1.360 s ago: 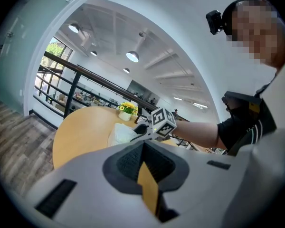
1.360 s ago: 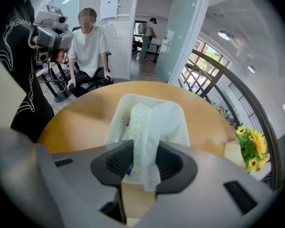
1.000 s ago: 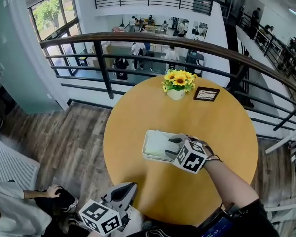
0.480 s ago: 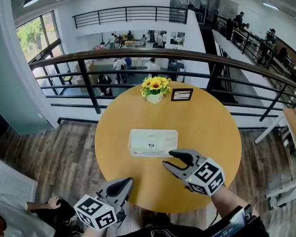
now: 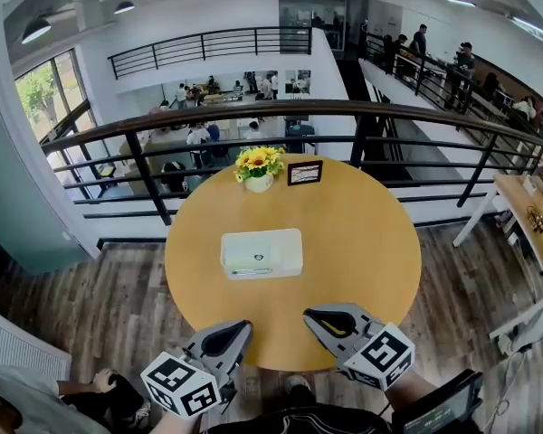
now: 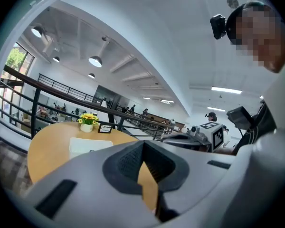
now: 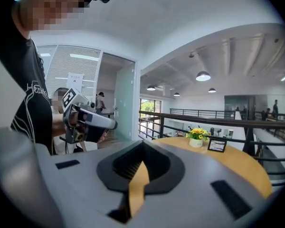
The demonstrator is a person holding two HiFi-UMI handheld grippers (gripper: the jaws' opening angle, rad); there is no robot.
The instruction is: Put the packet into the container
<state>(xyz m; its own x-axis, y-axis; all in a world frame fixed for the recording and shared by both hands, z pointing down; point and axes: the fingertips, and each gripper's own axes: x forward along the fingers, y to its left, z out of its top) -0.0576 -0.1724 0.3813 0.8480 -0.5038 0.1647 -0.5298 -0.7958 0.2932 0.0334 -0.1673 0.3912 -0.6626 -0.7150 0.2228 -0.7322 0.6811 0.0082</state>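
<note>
The right gripper (image 5: 319, 318) had pulled back from the container (image 5: 261, 253) to the near edge of the round yellow surface (image 5: 371, 242). Its jaws had just been closing and now met with nothing between them. The left gripper (image 5: 233, 334) hung just off the near edge, beside the right one, its jaws also together and empty. The white container sat alone in the middle of the surface, well apart from both grippers. A pale packet (image 5: 246, 250) seemed to lie in its left part, though it was hard to tell from the white walls. Judging by this, the packet was already placed and the task looked finished.

At the far edge stood a small pot of sunflowers (image 5: 259, 165) and, just beside it, a framed card (image 5: 305, 172). A dark railing (image 5: 362, 108) curved behind the surface, with people on a lower floor beyond it. A person (image 5: 109, 391) sat on the wooden floor at lower left. Nothing stood between the grippers and the container.
</note>
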